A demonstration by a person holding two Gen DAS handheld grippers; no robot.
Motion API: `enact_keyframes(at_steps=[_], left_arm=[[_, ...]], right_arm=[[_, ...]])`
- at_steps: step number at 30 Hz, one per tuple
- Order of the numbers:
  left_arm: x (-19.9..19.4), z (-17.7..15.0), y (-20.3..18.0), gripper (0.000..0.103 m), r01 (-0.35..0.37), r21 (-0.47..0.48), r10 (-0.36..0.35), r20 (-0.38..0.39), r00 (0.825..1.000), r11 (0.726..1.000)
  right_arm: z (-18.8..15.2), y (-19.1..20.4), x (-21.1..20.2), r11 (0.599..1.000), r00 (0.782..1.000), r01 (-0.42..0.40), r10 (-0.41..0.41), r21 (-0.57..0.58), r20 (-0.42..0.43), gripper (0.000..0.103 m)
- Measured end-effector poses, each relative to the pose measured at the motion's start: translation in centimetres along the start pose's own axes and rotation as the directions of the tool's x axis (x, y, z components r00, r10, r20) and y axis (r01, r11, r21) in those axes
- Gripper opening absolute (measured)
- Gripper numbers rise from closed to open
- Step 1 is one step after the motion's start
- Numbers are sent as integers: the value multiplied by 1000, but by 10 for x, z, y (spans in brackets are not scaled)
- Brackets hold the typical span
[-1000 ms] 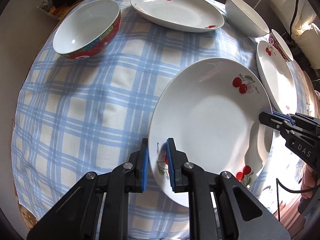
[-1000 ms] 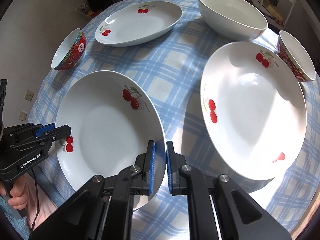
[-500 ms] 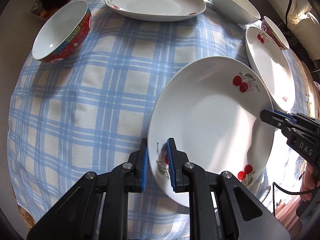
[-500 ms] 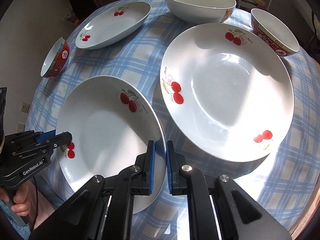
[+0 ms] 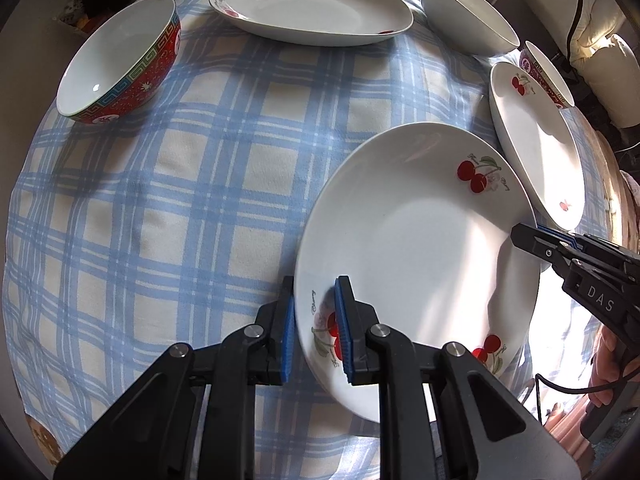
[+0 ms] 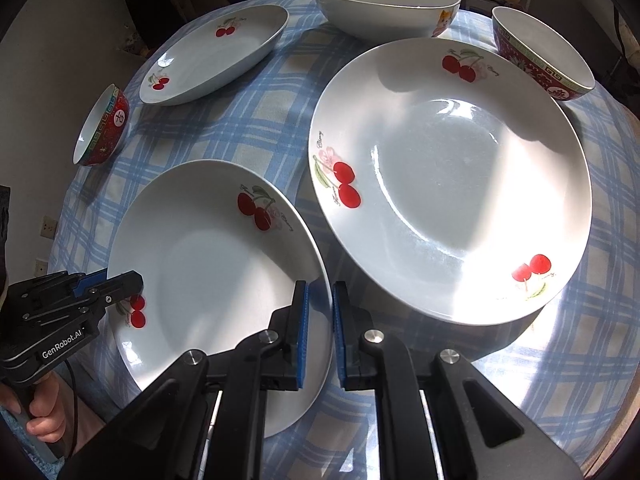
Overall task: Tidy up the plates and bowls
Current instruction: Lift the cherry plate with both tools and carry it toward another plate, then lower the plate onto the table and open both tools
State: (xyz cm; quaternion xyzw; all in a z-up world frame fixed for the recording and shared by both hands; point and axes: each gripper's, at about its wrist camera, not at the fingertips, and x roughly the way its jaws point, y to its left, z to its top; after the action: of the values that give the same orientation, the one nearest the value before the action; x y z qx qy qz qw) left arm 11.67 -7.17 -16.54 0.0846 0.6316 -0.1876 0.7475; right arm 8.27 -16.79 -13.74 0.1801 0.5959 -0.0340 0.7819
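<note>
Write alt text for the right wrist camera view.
Two hand-held grippers, right and left, clamp opposite rims of a cherry-print plate above a blue checked tablecloth, beside a second cherry plate.

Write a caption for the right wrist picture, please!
Two tongs hold one white cherry-print plate beside another cherry plate.

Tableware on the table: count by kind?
Cherry plates: 3 (held plate, big plate, far plate)
Red patterned bowls: 2 ()
White bowl: 1
Total: 6
</note>
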Motion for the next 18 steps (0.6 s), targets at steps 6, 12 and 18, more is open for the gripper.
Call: enact_keyframes(at_steps=[6, 12, 18], left_arm=[[0, 0, 2, 20, 7, -1, -7, -7, 1000, 1000], [-16, 2, 5, 25, -71, 1, 71, 15, 997, 997], [-42, 11, 4, 55, -116, -15, 116, 70, 991, 993]], right_arm=[[1, 3, 1, 1000, 1000, 12, -12, -17, -19, 13], [1, -3, -26, 1000, 999, 22, -22, -13, 25, 13], [10, -16, -54, 998, 995, 58, -56, -15, 77, 39]])
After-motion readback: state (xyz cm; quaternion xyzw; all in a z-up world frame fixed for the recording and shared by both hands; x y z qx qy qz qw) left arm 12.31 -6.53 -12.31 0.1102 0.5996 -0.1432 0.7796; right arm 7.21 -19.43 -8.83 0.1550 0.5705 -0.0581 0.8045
